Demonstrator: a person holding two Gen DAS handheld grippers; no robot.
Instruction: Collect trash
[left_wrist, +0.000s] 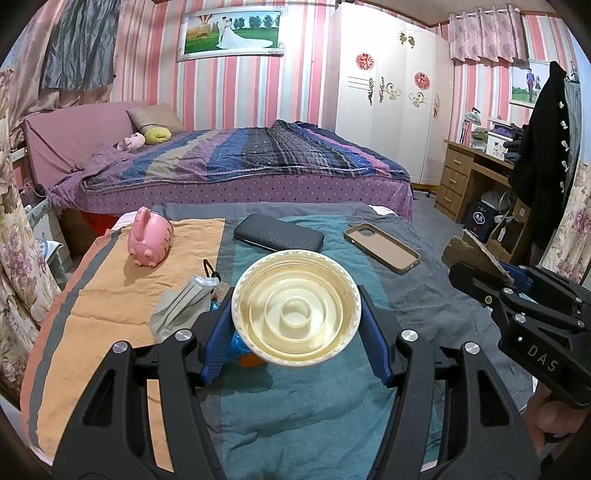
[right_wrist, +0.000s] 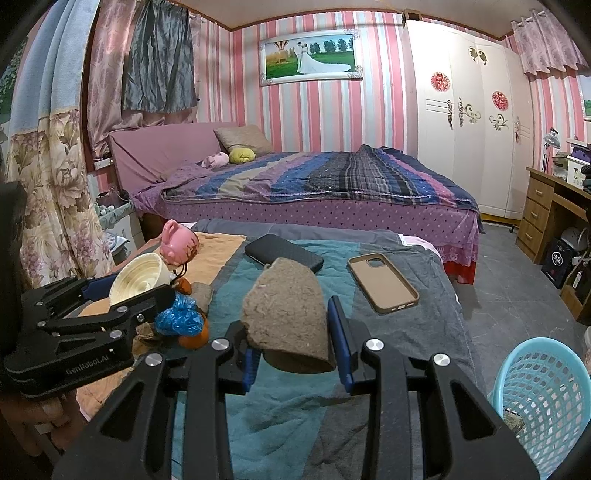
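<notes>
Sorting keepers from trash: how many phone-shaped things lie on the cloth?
2. A black phone lies at the far middle of the cloth, and a tan phone case, empty and inside up, lies to its right. Clutter at the left might hide more.

The left gripper (left_wrist: 295, 325) holds a cup (left_wrist: 295, 308) between its fingers, above the cloth (left_wrist: 295, 406) on the table. The right gripper (right_wrist: 295, 343) holds a cardboard scrap (right_wrist: 288, 314), to the right of the left one. Under and left of the cup lie a mask (left_wrist: 181, 306), a bag (right_wrist: 179, 315) and an orange (right_wrist: 194, 338). Behind them, at the far left, sits a pig figure (left_wrist: 149, 240). To its right lies a phone (left_wrist: 279, 232), and further right a case (left_wrist: 382, 247). A basket (right_wrist: 543, 402) stands right of the table. Behind the table is a bed (left_wrist: 240, 162), with a wardrobe (left_wrist: 391, 92) and a desk (left_wrist: 469, 173) to its right.
</notes>
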